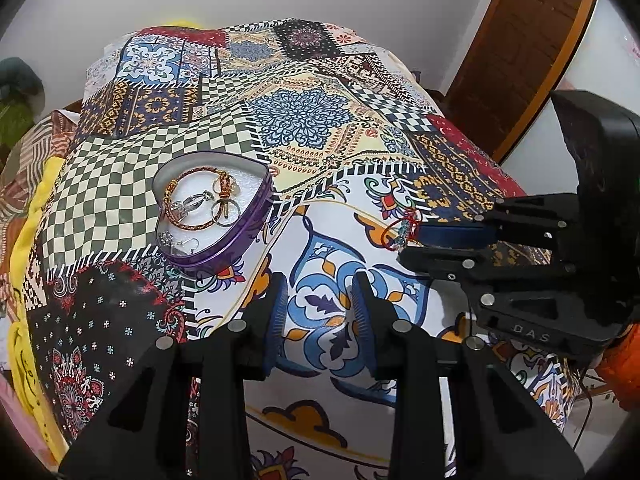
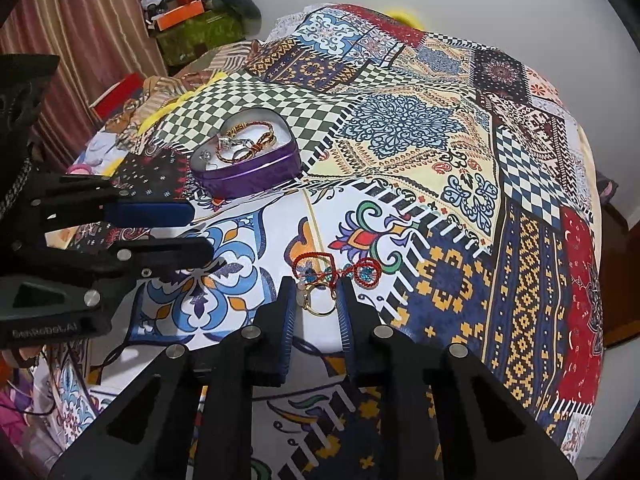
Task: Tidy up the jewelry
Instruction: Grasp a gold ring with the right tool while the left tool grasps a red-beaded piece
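A purple heart-shaped tin [image 1: 224, 256] [image 2: 248, 180] sits on the patchwork cloth, holding a braided bracelet [image 1: 188, 200], key rings and earrings. A red thread bracelet with blue beads [image 2: 340, 270] [image 1: 394, 234] lies on the cloth just beyond my right gripper [image 2: 316, 296] [image 1: 412, 245]. The right jaws stand slightly apart around a gold ring [image 2: 316, 313] that rests on the cloth; the pads do not seem to press it. My left gripper [image 1: 320, 300] [image 2: 202, 231] hovers over the blue floral patch, open, with nothing between its fingers.
The patchwork cloth [image 1: 304, 120] covers a bed. A wooden door [image 1: 520, 40] stands at the far right. Stacked boxes [image 2: 188, 20] and a striped curtain [image 2: 80, 40] are beyond the bed's left side. Yellow fabric [image 1: 28, 240] lines the left edge.
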Tool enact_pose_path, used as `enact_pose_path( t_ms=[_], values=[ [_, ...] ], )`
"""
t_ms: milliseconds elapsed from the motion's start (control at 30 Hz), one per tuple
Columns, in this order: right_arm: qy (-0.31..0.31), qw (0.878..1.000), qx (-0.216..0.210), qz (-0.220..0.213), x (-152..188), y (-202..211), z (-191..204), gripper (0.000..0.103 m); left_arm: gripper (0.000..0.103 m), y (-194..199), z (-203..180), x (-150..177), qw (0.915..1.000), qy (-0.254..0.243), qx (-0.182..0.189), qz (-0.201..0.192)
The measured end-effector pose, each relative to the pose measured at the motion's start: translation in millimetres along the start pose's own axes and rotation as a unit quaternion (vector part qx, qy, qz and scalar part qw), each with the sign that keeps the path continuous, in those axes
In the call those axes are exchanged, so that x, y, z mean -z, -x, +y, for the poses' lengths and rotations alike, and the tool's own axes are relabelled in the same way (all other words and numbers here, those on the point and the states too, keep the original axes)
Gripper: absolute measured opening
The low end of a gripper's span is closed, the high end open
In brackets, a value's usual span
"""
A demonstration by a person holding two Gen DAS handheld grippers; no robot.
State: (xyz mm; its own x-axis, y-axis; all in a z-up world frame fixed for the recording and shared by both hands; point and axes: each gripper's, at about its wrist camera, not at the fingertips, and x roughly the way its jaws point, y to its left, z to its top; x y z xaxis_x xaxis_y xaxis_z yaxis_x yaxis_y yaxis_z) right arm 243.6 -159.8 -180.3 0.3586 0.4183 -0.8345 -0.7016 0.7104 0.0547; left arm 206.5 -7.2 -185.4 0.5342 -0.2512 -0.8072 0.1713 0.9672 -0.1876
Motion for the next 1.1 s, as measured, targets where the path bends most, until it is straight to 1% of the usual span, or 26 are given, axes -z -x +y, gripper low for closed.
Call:
enact_pose_path(
  t_ms=[67, 133, 400, 533, 633, 667, 700, 733, 767, 800, 833, 900, 967, 1100],
  values=[
    [-0.003, 1.0, 0.002, -0.002, 3.4, 4.2, -2.3, 0.018, 0.032, -0.6, -4.0, -2.2, 1.0, -0.004, 0.005, 0.0],
    [-0.008, 1.0, 0.002, -0.006, 6.4, 9.5, -5.7, 0.007, 0.032, -3.3, -9.7, -4.9, 0.9999, -0.012, 0.01, 0.002],
    [-0.03, 0.999, 0.011, -0.014, 18.1, 25.1, -27.9, 0.007, 0.032, -24.2, -43.1, -18.8, 0.9982, -0.051, 0.025, 0.017],
    [-0.038, 0.999, 0.016, -0.017, 22.4, 28.2, -34.6, 0.007, 0.032, -37.5, -50.4, -27.7, 0.9974, -0.056, 0.03, 0.034],
    [-0.033, 0.999, 0.016, -0.019, 26.5, 29.6, -36.1, 0.007, 0.032, -43.8, -52.8, -31.3, 0.997, -0.063, 0.026, 0.037],
    [-0.029, 0.999, 0.017, -0.023, 27.6, 30.9, -35.2, 0.007, 0.03, -46.3, -53.1, -31.6, 0.997, -0.063, 0.026, 0.036],
    [-0.025, 0.999, 0.021, -0.027, 28.9, 32.6, -33.8, 0.007, 0.022, -47.9, -53.7, -31.6, 0.9969, -0.065, 0.027, 0.036],
    [-0.022, 0.999, 0.021, -0.027, 30.4, 33.7, -32.5, 0.007, 0.018, -49.3, -54.0, -31.4, 0.9967, -0.067, 0.028, 0.037],
    [-0.021, 0.999, 0.019, -0.028, 31.4, 34.4, -32.6, 0.008, 0.011, -50.1, -54.0, -31.0, 0.9966, -0.068, 0.029, 0.036],
    [-0.022, 0.999, 0.017, -0.027, 32.2, 35.1, -32.8, 0.01, 0.007, -50.4, -53.3, -30.8, 0.9967, -0.067, 0.03, 0.036],
    [-0.022, 0.999, 0.018, -0.027, 32.7, 35.3, -33.0, 0.012, 0.006, -50.6, -51.9, -30.5, 0.9969, -0.063, 0.032, 0.034],
    [-0.026, 0.999, 0.024, -0.027, 33.3, 36.3, -34.9, 0.019, 0.006, -50.2, -49.4, -30.3, 0.9972, -0.056, 0.037, 0.032],
    [-0.032, 0.999, 0.028, -0.032, 33.5, 39.0, -36.9, 0.024, 0.006, -48.4, -47.8, -29.5, 0.9977, -0.05, 0.037, 0.028],
    [-0.046, 0.998, 0.037, -0.038, 32.5, 41.3, -44.3, 0.025, 0.006, -43.4, -44.5, -27.2, 0.9983, -0.04, 0.037, 0.018]
  ],
)
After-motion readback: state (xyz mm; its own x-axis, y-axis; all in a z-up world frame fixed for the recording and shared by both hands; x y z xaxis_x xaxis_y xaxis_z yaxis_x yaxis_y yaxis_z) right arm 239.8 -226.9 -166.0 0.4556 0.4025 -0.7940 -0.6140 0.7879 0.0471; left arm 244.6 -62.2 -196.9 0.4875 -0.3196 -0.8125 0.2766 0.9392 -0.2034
